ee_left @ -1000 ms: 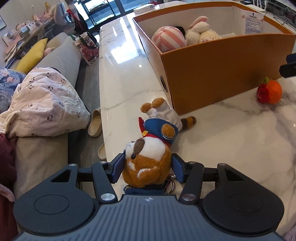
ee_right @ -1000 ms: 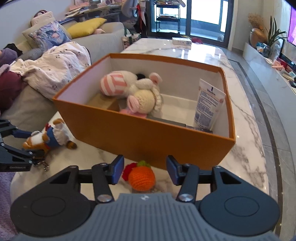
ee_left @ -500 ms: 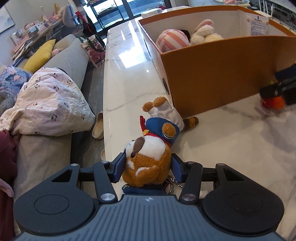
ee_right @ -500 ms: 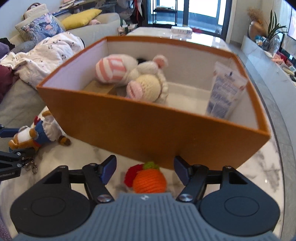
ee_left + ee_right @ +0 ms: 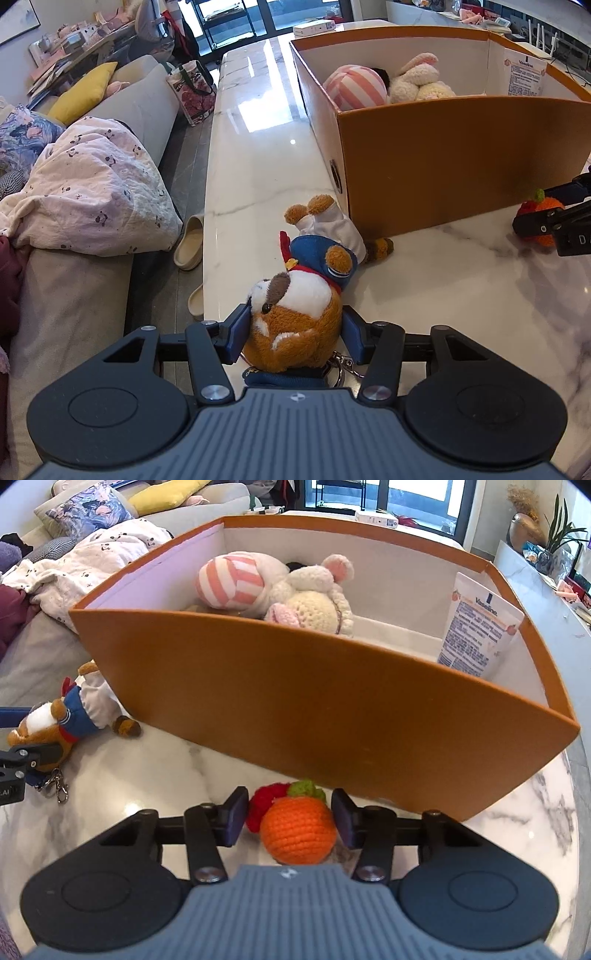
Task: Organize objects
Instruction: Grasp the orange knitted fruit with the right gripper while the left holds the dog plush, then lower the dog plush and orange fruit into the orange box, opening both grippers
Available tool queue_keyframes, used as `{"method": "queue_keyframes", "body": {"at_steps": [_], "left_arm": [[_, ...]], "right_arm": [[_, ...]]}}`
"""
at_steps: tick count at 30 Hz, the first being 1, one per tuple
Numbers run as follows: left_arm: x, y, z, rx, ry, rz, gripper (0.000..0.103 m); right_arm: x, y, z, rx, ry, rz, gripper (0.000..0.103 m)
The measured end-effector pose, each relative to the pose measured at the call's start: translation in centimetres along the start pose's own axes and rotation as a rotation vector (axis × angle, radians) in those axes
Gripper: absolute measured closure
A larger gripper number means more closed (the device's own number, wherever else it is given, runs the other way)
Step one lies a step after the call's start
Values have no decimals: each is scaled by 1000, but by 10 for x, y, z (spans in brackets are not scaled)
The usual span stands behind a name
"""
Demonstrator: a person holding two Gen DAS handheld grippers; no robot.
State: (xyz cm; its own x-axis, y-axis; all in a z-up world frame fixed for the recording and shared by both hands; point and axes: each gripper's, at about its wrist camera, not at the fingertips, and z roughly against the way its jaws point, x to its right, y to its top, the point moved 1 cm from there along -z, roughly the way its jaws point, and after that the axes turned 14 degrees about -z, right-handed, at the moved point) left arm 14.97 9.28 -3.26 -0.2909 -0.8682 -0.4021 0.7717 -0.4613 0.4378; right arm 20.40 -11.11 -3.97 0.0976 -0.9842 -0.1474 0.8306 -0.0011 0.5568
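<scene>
My right fingers [image 5: 290, 819] have just narrowed around the orange crocheted ball [image 5: 298, 829] on the marble desk [image 5: 147, 771], barely clear of it, while my left fingers [image 5: 295, 334] clamp the brown plush dog [image 5: 295, 325], both bound for the orange cardboard box [image 5: 332, 716].

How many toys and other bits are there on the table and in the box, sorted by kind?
Plush toys: 3, the dog on the table, the striped toy and the cream toy in the box.
Crochet fruit: 1, the orange on the table.
Tubes: 1, the lotion tube in the box.
Total: 5
</scene>
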Motion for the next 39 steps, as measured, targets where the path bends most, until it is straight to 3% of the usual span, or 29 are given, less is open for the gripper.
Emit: {"method": "queue_keyframes", "body": {"at_steps": [8,17,20,27,29,34,39], "left_arm": [[9,-5,-8,-15,22,-92,42],[6,-14,3,26,-3,-37,50],[4,-19,15,52,-40,19,50],[-6,-22,64,146,-228,163,50],[-8,-18,85,189,-242,174,50],[-17,7,125,294,-301,194,50],[-25,49,133,346,-371,210,50]], "right_arm": [[-1,-5,17,-12,38,10,53],[1,-13,50,23,67,3,53],[2,-14,61,44,77,0,53],[12,-7,89,79,174,-48,53],[13,-2,100,117,191,-32,53],[16,15,128,205,198,53,53],[25,41,143,248,184,121,53]]}}
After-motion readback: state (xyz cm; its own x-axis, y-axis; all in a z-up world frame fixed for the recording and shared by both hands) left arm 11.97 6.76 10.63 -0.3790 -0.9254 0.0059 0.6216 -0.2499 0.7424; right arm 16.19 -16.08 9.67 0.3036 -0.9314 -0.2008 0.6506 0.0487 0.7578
